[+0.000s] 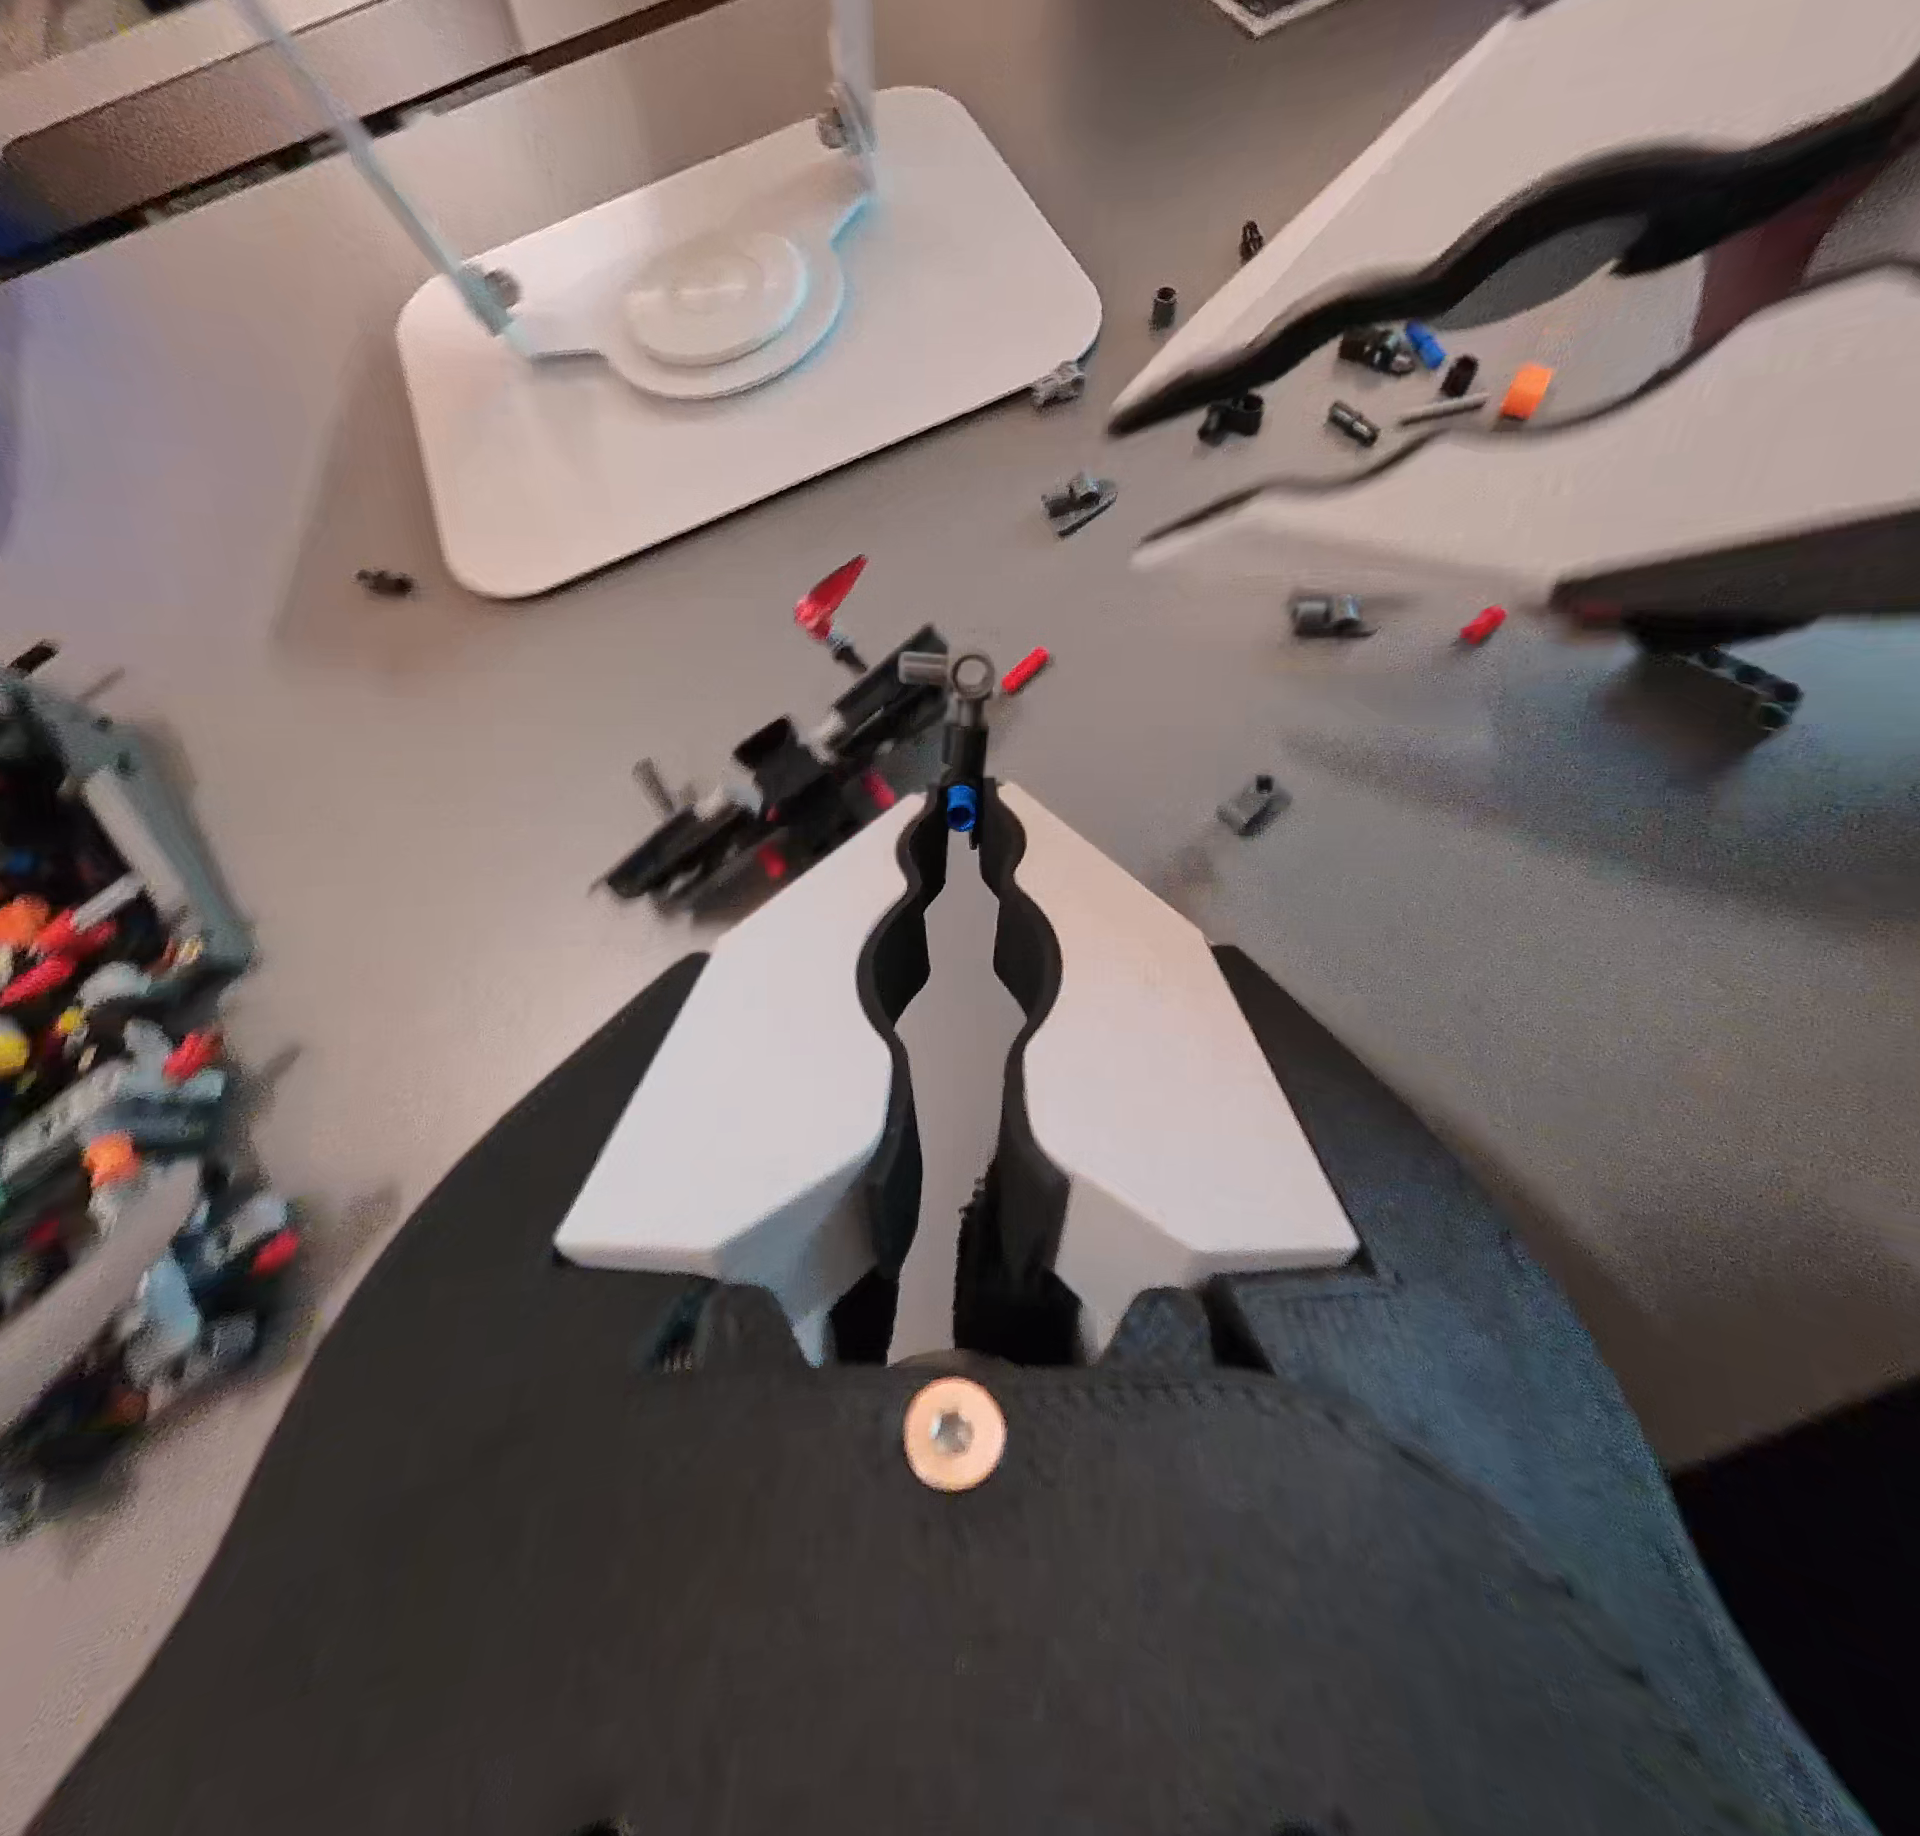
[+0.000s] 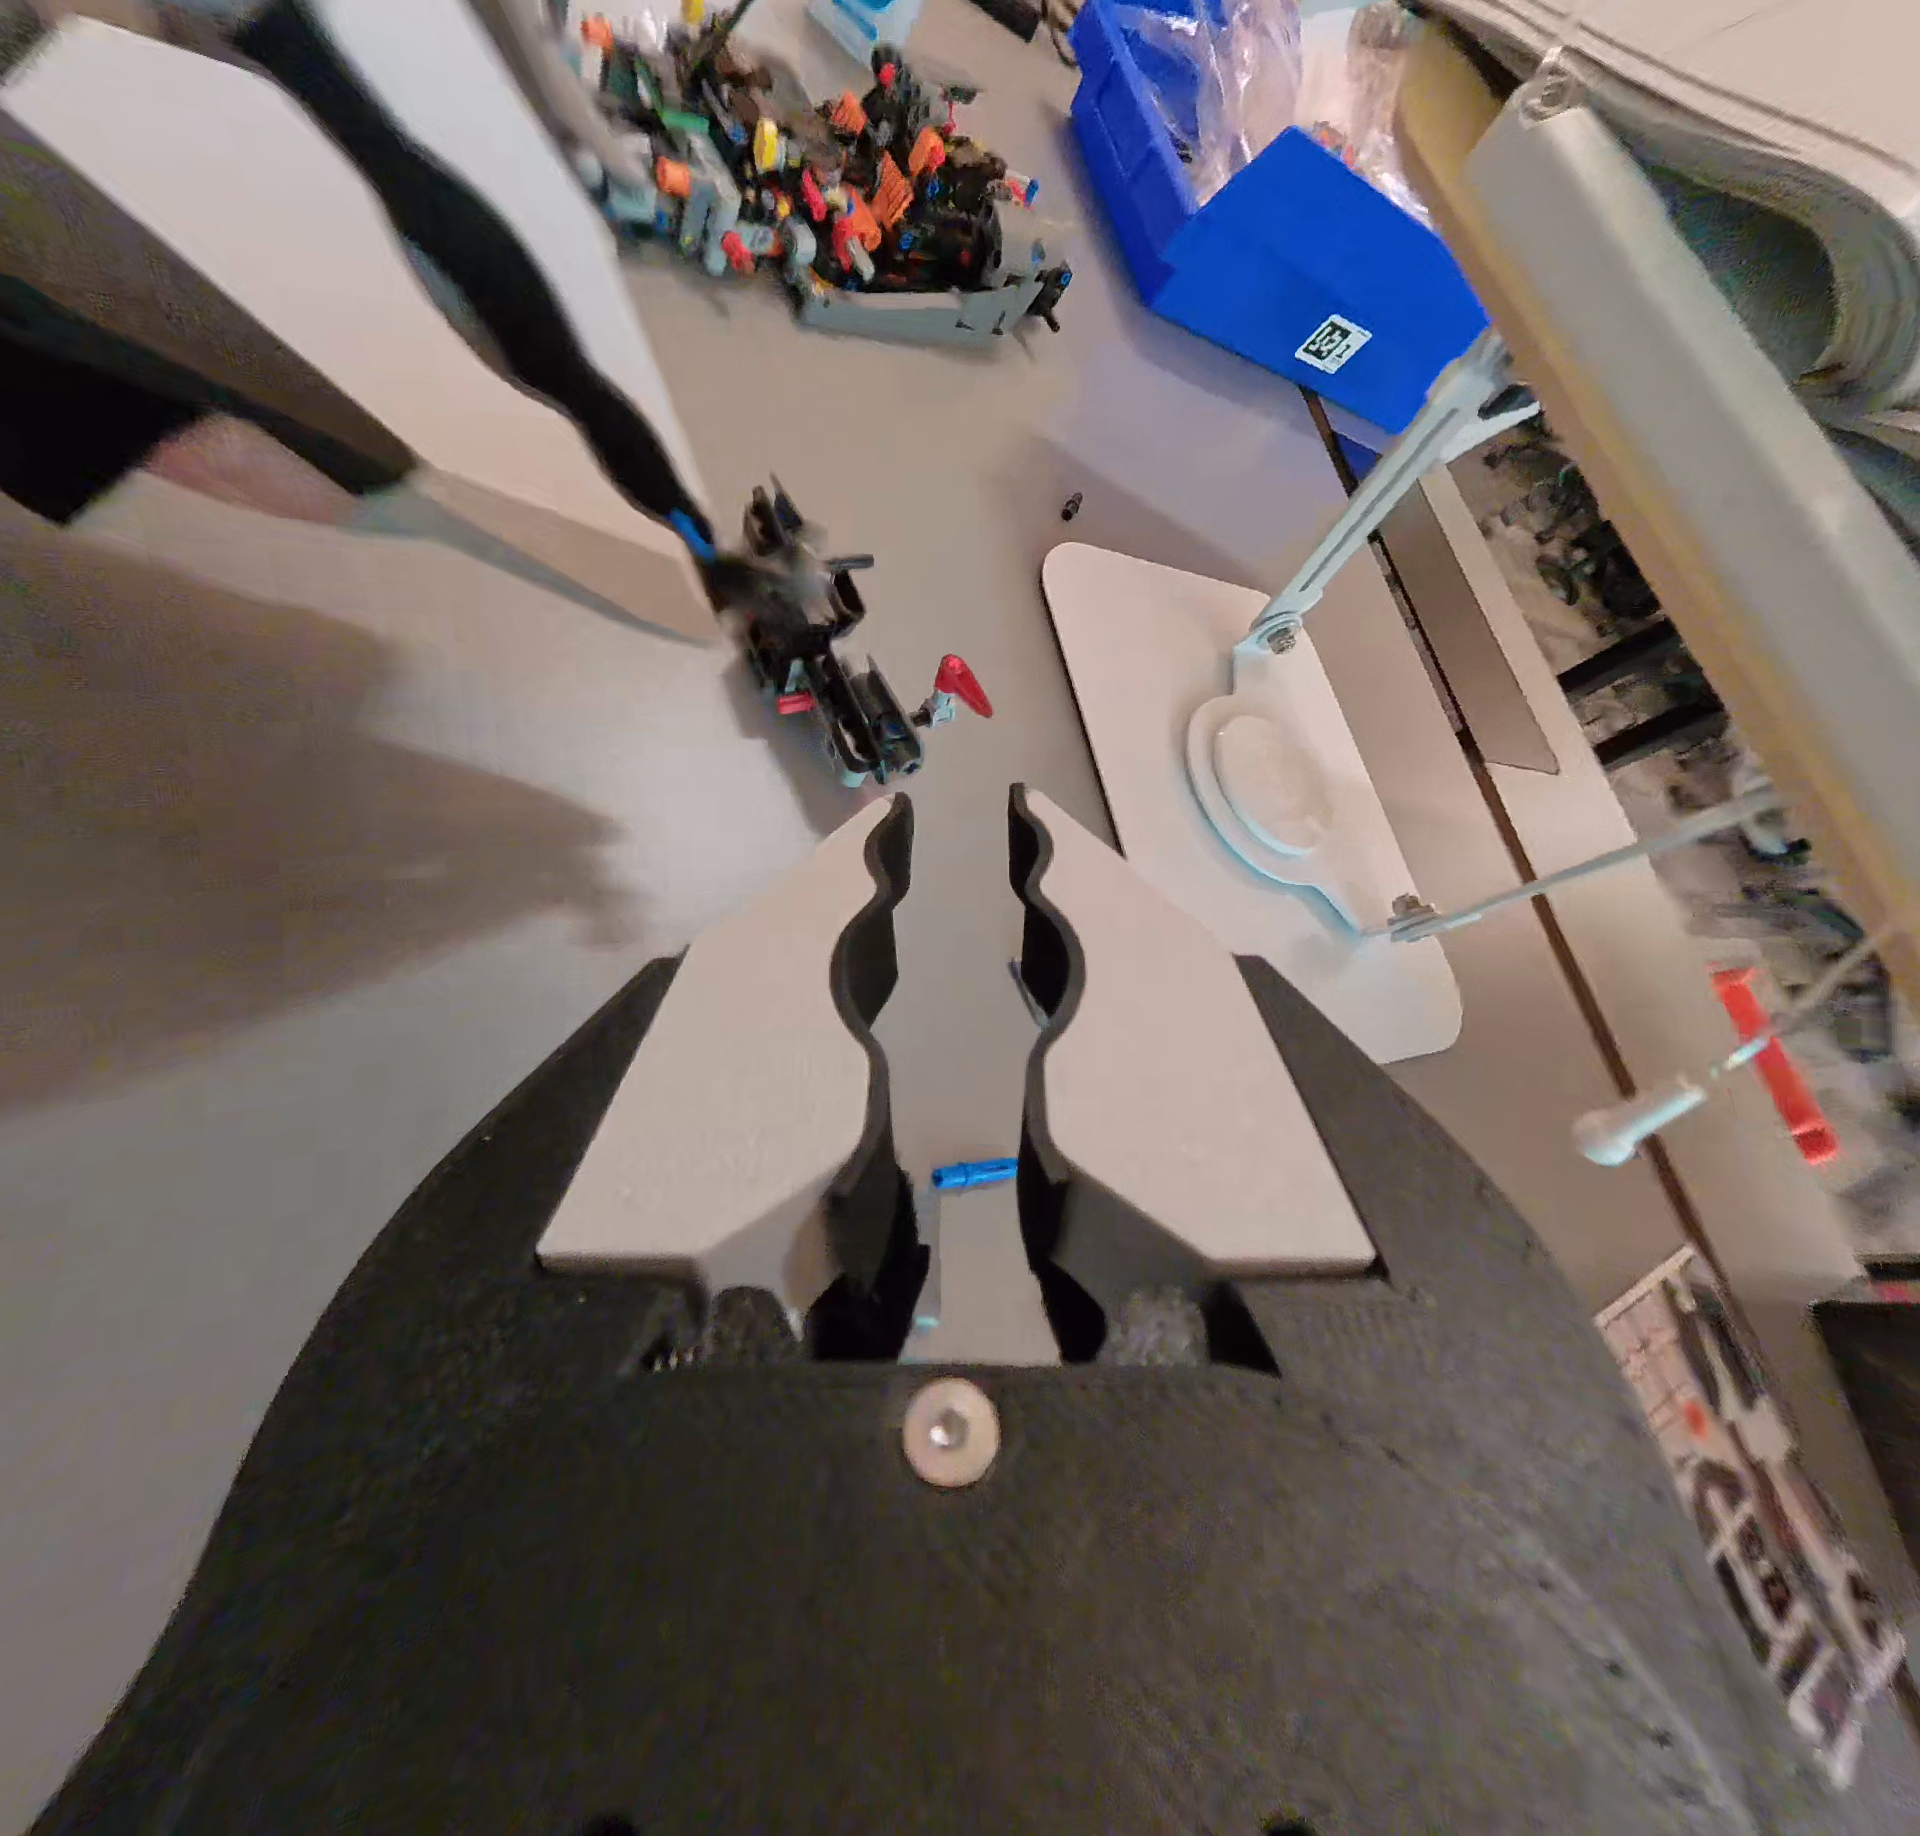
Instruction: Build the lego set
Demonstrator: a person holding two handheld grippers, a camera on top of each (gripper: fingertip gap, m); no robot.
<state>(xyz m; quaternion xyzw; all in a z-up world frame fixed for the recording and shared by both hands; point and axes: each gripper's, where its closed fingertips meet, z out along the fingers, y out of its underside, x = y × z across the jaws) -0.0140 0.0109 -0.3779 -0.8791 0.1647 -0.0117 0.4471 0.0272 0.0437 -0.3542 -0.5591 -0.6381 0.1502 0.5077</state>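
A: Left wrist view: the left gripper [image 1: 961, 810], white fingers with black wavy pads, is clenching a small grey and black connector piece with a blue pin [image 1: 961, 747] at its tips. The piece is sticking up past the fingertips, ring end on top.

B: And what is lying just beyond it?

A: The black, partly built lego assembly with red pins [image 1: 790, 778] is lying on the beige table [image 1: 1455, 903], just behind the held piece in this view. Whether they are touching, I cannot tell. A red pointed part [image 1: 831, 591] is sticking out at its far end.

B: Right wrist view?

A: The right gripper [image 2: 961, 804] is hovering with jaws parted and nothing between them. A loose blue pin [image 2: 971, 1173] is showing on the table between the finger bases.

B: Other items?

A: Small black, grey, red and orange loose pieces [image 1: 1351, 415] are lying scattered near the right gripper. A grey tray heaped with mixed coloured lego parts [image 2: 831, 197] is sitting at the table's far side, blue plastic bins [image 2: 1299, 248] beside it. A white flat stand base with thin metal legs [image 1: 748, 332] is standing near the assembly.
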